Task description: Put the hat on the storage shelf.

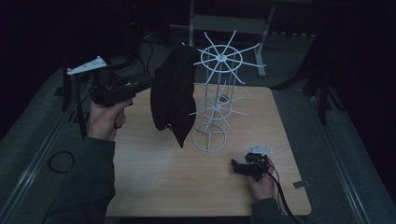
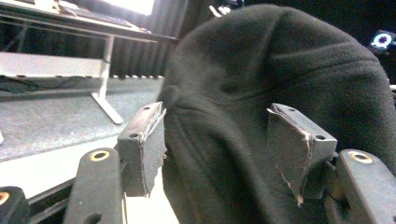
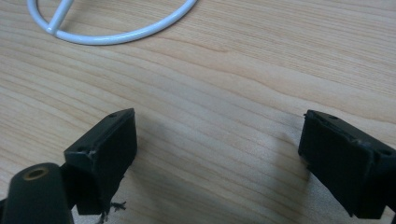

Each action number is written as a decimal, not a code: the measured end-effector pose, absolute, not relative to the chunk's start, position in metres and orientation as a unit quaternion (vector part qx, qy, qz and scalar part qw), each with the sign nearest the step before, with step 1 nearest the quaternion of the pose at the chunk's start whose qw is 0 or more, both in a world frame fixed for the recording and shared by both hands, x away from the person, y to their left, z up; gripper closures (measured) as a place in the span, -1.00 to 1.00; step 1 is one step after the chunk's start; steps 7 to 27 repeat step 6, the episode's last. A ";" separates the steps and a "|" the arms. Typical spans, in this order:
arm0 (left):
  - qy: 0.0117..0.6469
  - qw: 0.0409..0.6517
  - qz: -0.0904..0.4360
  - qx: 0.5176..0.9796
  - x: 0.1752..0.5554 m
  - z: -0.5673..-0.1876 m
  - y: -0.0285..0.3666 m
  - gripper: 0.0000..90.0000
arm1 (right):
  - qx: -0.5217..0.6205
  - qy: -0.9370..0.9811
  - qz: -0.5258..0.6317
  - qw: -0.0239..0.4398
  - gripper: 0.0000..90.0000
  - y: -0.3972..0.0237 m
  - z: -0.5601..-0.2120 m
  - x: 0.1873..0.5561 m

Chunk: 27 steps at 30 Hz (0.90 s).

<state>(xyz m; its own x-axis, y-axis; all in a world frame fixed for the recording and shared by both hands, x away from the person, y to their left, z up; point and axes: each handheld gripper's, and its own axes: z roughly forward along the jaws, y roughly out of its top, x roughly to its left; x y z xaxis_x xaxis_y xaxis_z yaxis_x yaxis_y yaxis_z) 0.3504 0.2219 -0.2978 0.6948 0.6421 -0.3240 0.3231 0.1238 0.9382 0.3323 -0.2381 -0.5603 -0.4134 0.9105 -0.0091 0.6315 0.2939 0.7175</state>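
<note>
Desk (image 1: 154,186), wood top, filled the lower centre of the high view. On it, centre frame, stood the white wire rack (image 1: 218,93): a ring base, a small spoked tier midway and a big spoked wheel on top.

The black cap (image 1: 173,95) hung just left of the rack, upper centre of the frame, its top up against the left-hand spokes of the top wheel. I couldn't tell whether it was actually hooked on a spoke or just pressed against one.

The left tool (image 1: 140,86), upper left of the high view, was at the cap's left edge. In the left gripper view its pads (image 2: 144,144) sat spread with the cap's fabric (image 2: 261,93) bulging between them. The left pad touched cloth; whether the right one did was unclear. I read it as released, or nearly so, not clamped.

The right tool (image 1: 240,165), lower right, rested low over the desk, jaws wide apart with nothing between them, only bare wood and an arc of the rack's base ring (image 3: 116,32) ahead.

Judgement: hanging was mostly done. What was left was to confirm the cap held on the spoke, then back the left tool off.
</note>
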 end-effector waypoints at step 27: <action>0.387 0.655 0.126 0.637 0.350 -0.304 0.234 -0.14 | 0.496 0.776 0.325 0.214 -0.75 -0.238 -0.560 0.332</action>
